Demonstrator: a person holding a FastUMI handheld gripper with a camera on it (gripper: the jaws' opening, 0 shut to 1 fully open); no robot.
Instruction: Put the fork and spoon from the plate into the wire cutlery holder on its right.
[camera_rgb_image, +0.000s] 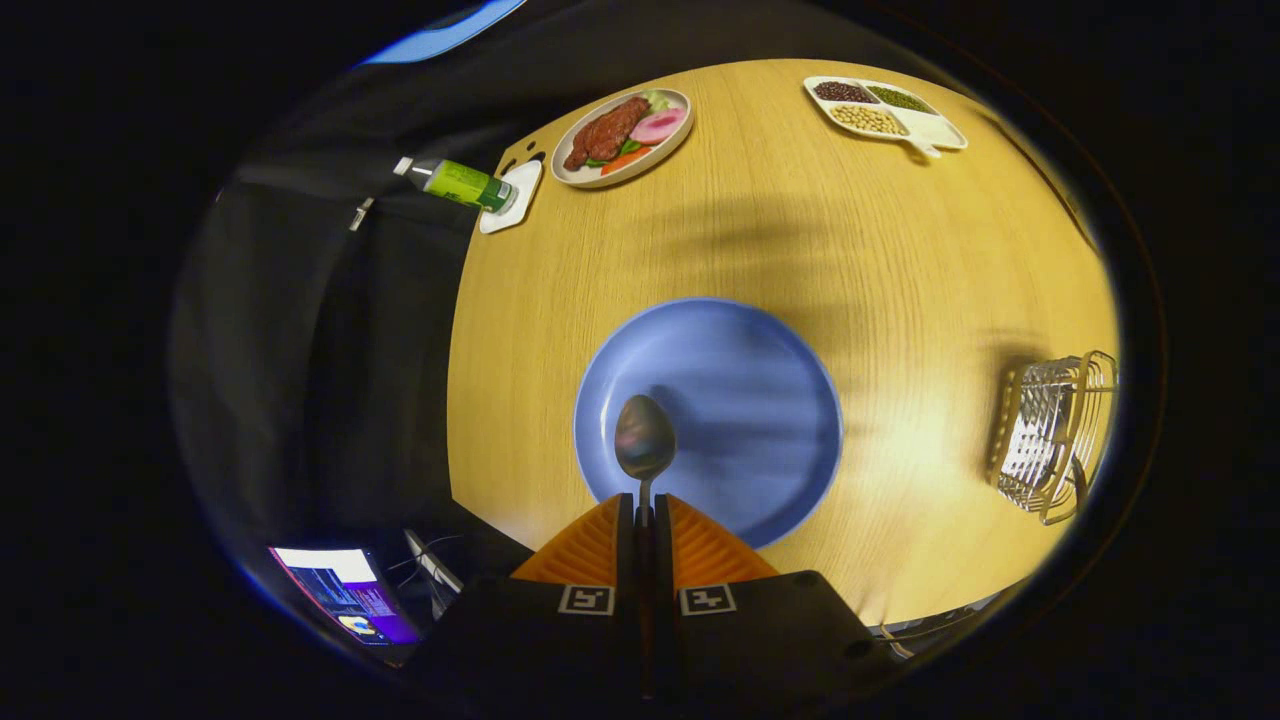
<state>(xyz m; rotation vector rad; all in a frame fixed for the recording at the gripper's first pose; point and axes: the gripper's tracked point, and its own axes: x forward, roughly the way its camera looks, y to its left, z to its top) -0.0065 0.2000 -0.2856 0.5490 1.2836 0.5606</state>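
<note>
My gripper is shut on the handle of a metal spoon, whose bowl sticks out just ahead of the fingertips. The spoon hangs above a round blue plate on the wooden table; nothing else lies on the plate's visible part. The wire cutlery holder stands on the table well to the right of the plate, near the table's right edge. Whether a fork is inside the holder I cannot tell.
Beyond the plate, at the table's far side, sit a plate of food, a divided white tray of beans and a green bottle lying on a white coaster. A lit screen glows below the table's near-left edge.
</note>
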